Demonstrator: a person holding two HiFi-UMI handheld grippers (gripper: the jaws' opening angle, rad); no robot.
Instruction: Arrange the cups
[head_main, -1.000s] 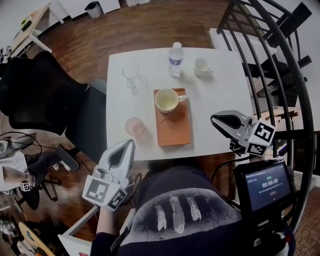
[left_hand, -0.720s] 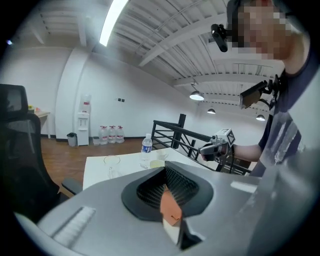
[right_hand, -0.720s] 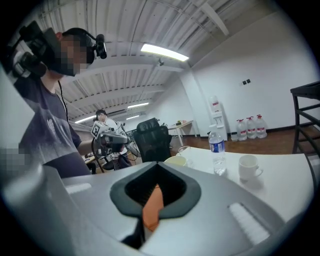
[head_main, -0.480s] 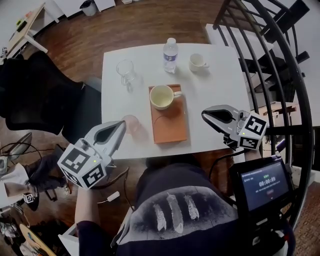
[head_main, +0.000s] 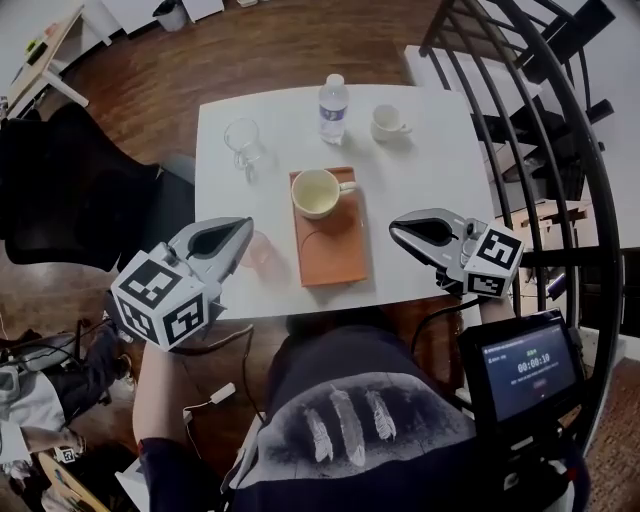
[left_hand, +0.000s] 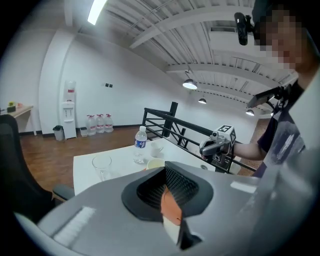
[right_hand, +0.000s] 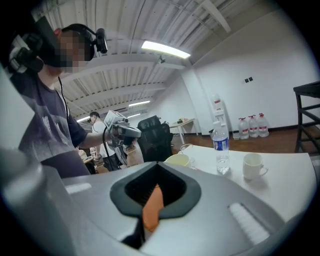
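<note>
- Head view: you are holding both grippers over the near edge of a white table (head_main: 430, 180), one at each side.
- Your left gripper (head_main: 243, 230) is showing jaws pressed together with nothing between them, just beside a pink glass (head_main: 262, 252).
- Your right gripper (head_main: 398, 228) is also sitting closed and empty, to the right of an orange tray (head_main: 335, 255).
- A cream cup (head_main: 316, 193) is standing on the tray's far end.
- A clear glass mug (head_main: 243, 140), a water bottle (head_main: 331, 97) and a small white cup (head_main: 385, 122) are standing along the table's far side.
</note>
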